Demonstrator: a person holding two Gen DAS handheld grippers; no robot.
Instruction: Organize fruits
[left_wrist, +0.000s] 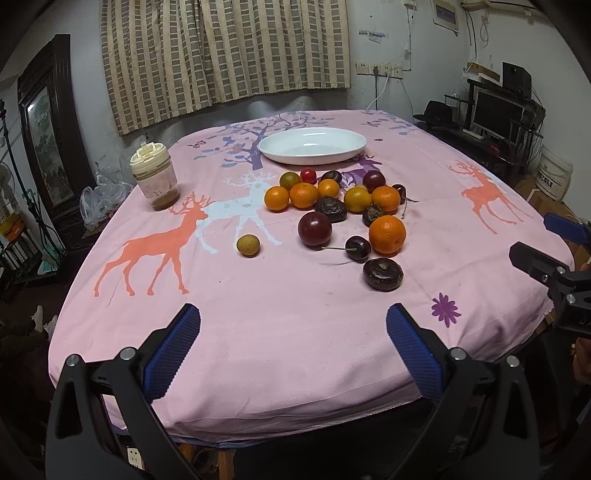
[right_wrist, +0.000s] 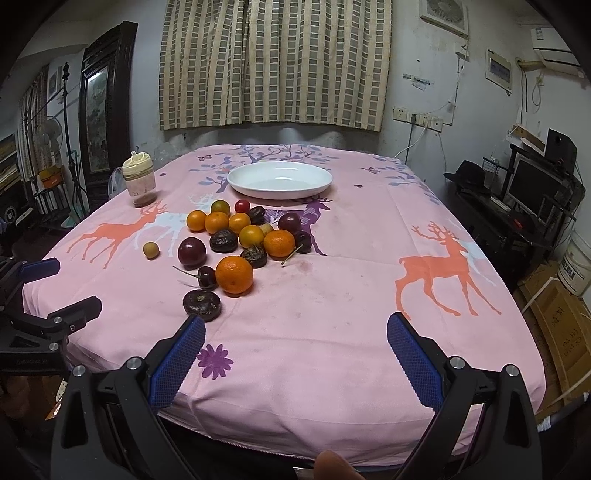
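A pile of fruit lies mid-table on the pink deer cloth (left_wrist: 258, 314): several oranges, the nearest one (left_wrist: 386, 234) (right_wrist: 234, 276), dark plums (left_wrist: 314, 229) (right_wrist: 191, 252), cherries (left_wrist: 357, 248), brown water chestnuts (left_wrist: 382, 274) (right_wrist: 202, 305), a red tomato (left_wrist: 308, 175) and a small yellow fruit (left_wrist: 248, 244) (right_wrist: 150, 250) lying apart at the left. Behind them sits an empty white oval plate (left_wrist: 312, 145) (right_wrist: 279, 180). My left gripper (left_wrist: 293, 328) hovers open over the near table edge, holding nothing. My right gripper (right_wrist: 295, 338) is open too, near the front edge, right of the fruit.
A lidded plastic jar (left_wrist: 154, 176) (right_wrist: 139, 180) stands at the table's back left. The right gripper (left_wrist: 546, 266) shows at the right edge of the left view; the left gripper (right_wrist: 55, 295) shows at the left edge of the right view. Shelves and boxes (right_wrist: 554, 332) flank the table.
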